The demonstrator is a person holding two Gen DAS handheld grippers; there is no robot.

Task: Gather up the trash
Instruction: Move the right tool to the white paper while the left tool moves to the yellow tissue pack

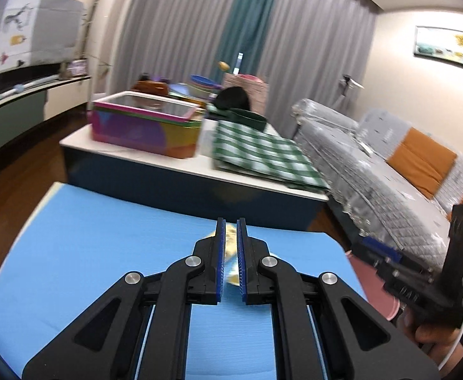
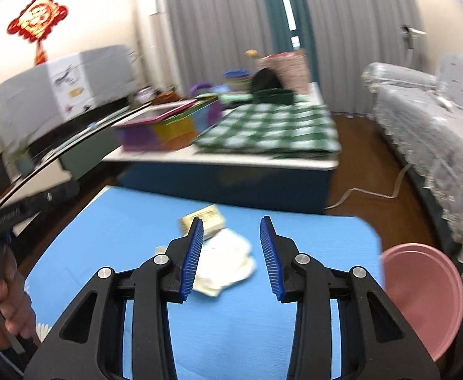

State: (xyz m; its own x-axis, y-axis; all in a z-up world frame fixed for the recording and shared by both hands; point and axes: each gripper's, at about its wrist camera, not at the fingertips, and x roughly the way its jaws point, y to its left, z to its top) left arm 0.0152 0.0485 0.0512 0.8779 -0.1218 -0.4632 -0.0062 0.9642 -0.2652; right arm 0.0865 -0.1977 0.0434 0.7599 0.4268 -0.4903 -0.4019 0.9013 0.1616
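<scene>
The trash is laid out on a blue tabletop (image 2: 111, 221): a crumpled white paper wad (image 2: 228, 262) and, just beyond it and touching or overlapping it, a yellowish printed wrapper (image 2: 204, 218). A pink basin (image 2: 421, 297) is placed beside the tabletop's right edge, below its level; it is judged to be the receptacle, set within reach so that collected items can be dropped into it.

The right gripper (image 2: 231, 253) is held above the wad with its jaws apart and nothing between the pads. The opening is judged suited to closing on the wad, which lies directly ahead between the fingers.

The left gripper (image 1: 230, 253) is shown with its jaws nearly together, only a narrow slot remaining. Nothing is seen to be clamped; the yellowish wrapper (image 1: 231, 247) is visible through the slot, lying on the tabletop beyond.

View differences: the wad is seen in full only in the right wrist view; in the left wrist view most of the trash is hidden behind the fingers. The right gripper (image 1: 386, 253) is seen from the side, hovering over the basin (image 1: 373, 288), only in the left wrist view. A hand (image 2: 6, 304) holding the left gripper's handle is seen only in the right wrist view.
</scene>
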